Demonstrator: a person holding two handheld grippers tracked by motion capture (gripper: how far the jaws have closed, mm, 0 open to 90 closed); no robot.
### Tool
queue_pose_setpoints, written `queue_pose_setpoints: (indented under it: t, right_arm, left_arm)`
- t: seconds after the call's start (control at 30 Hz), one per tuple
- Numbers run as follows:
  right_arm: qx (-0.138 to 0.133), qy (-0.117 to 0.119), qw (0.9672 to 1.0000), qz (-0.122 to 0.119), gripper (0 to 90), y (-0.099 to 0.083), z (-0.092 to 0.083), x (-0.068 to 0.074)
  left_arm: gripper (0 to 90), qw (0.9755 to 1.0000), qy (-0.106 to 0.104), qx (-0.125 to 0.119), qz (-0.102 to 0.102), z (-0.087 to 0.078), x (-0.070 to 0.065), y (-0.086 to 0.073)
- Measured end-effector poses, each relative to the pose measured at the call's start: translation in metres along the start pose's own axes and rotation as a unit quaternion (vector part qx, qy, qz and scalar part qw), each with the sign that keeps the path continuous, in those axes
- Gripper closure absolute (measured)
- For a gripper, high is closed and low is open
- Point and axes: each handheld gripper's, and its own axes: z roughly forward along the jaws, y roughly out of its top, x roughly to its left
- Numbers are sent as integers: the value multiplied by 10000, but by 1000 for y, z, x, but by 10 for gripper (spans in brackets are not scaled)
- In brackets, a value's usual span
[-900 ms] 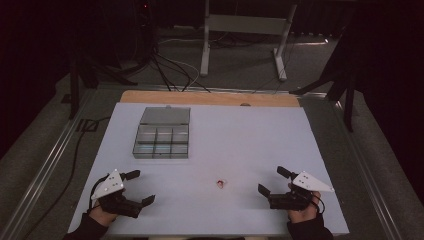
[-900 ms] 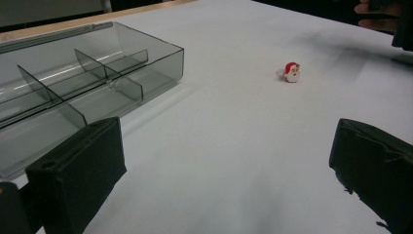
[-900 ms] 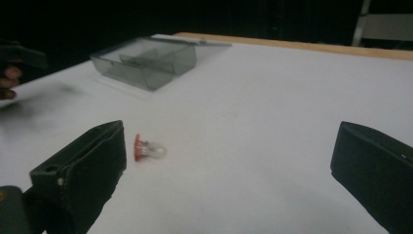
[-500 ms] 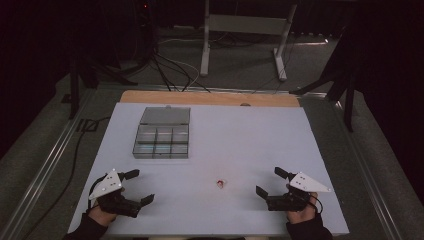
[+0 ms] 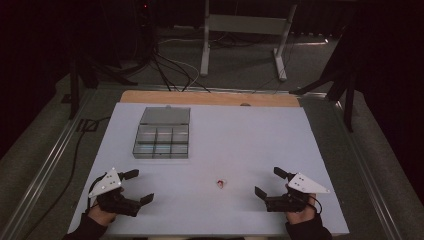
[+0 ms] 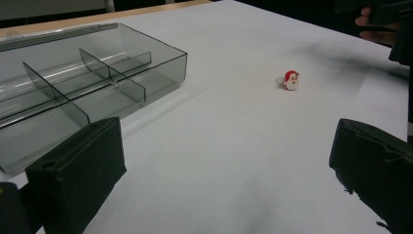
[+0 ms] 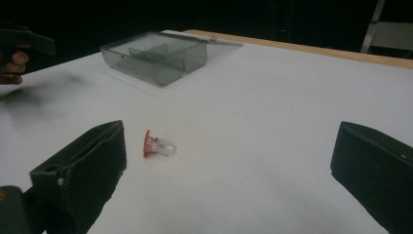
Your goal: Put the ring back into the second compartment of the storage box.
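A small Santa-face ring (image 5: 220,183) lies on the white table top (image 5: 240,140) near the front, between both hands. It lies beyond my left gripper's jaws (image 6: 291,80), and close in front of my right gripper's left jaw (image 7: 157,145). My left gripper (image 5: 138,186) rests at the front left, jaws wide open and empty. My right gripper (image 5: 270,182) rests at the front right, also open with nothing between its jaws. A clear grey compartment box (image 5: 162,139) with its lid folded back stands at the back left; its cells (image 6: 73,83) look empty.
The white sheet ends in a wooden strip (image 5: 210,98) at the far edge. Metal rails (image 5: 45,165) run along both sides of the table. Cables (image 5: 165,70) and a stand's legs (image 5: 240,40) lie on the dark floor beyond.
Both hands have slid slightly toward the table's front edge. The ring and the box have not moved.
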Motion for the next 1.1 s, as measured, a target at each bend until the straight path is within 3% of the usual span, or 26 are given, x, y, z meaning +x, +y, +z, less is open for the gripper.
queue_pose_setpoints:
  t: [0.4,1.1]
  right_arm:
    - [-96,-88,9999,2,0,1,-2,0]
    - [-70,-62,9999,36,0,1,-1,0]
  left_arm:
    - [2,9999,-53,60,-71,3,-3,9]
    - [2,9994,-347,-37,-51,19,-5,45]
